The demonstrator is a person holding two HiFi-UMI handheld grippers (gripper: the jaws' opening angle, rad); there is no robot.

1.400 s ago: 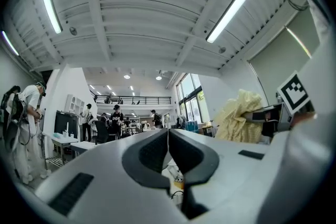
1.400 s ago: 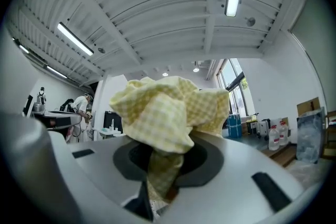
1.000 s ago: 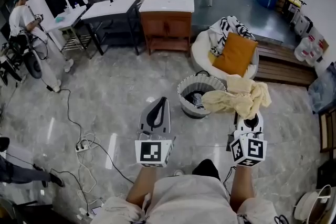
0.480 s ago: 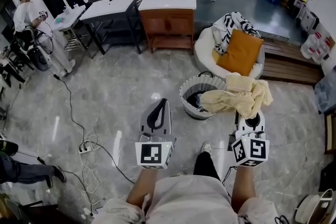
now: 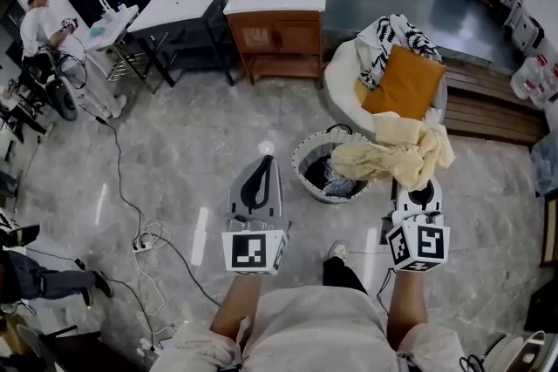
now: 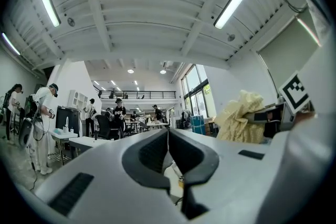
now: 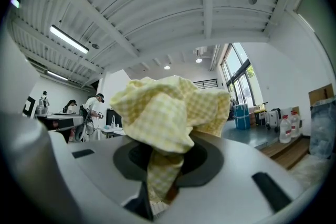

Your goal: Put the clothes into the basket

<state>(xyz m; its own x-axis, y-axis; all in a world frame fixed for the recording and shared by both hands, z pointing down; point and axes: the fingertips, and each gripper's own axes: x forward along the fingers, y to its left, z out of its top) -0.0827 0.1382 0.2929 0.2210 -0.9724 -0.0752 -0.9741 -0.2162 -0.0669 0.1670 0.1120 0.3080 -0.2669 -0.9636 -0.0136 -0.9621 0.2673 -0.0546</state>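
Observation:
A pale yellow checked cloth hangs bunched from my right gripper, which is shut on it; the cloth hides the jaw tips. In the right gripper view the cloth fills the space between the jaws of the right gripper. A round grey-and-white striped basket stands on the floor, just left of the cloth, with dark clothes inside. The cloth's left edge overhangs the basket's right rim. My left gripper is left of the basket, shut and empty. Its view shows the cloth at right.
A white round chair with an orange cushion and a patterned blanket stands beyond the basket. A wooden sink cabinet, tables and a person are farther back. Cables and a power strip lie at left; a wooden platform lies at right.
Both grippers have moved forward together across the floor, the right one still holding the yellow cloth. The basket and chair now sit nearer. The jaws have not changed.

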